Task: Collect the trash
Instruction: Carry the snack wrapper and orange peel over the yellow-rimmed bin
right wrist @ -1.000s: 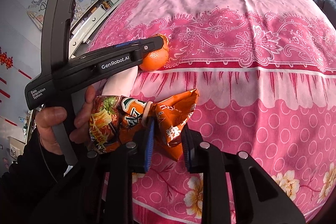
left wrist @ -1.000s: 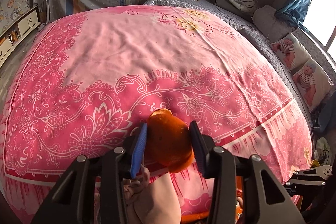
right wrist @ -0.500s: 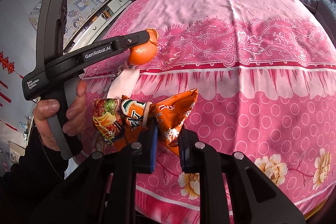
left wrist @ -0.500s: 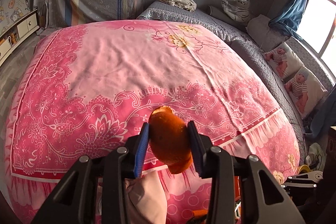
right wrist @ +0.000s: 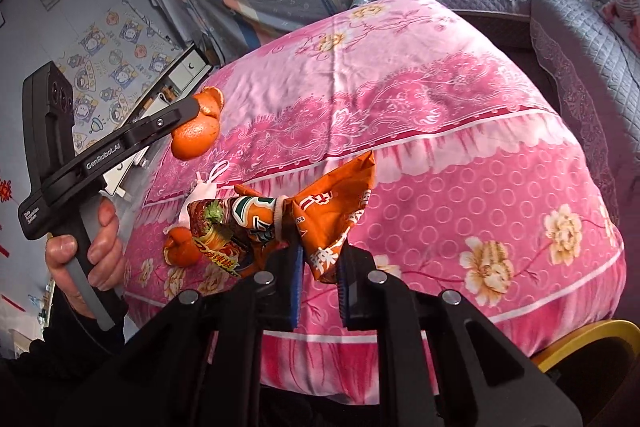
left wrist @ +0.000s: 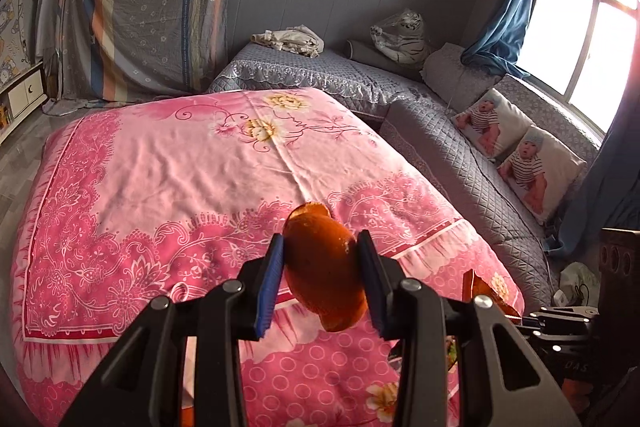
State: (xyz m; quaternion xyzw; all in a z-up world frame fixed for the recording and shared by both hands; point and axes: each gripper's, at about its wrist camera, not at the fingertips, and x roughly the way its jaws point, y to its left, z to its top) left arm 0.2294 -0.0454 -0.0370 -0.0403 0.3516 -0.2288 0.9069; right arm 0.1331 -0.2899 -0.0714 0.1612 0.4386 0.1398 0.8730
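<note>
Orange peel [left wrist: 324,275] sits pinched between the blue pads of the left gripper [left wrist: 322,277], held in the air above the pink floral quilt [left wrist: 192,171]. The right gripper [right wrist: 318,267] has its fingers pressed on an orange snack wrapper [right wrist: 308,223], knotted in the middle, also lifted clear of the quilt. In the right wrist view a second piece of peel [right wrist: 182,247] shows at nine o'clock of the wrapper, just beside it. A hand [right wrist: 86,259] grips the left tool's handle at eight o'clock.

home bedroom: pink floral bedspread [left wrist: 200,163], grey quilted sofa [left wrist: 460,131], curtained window [left wrist: 576,39].
</note>
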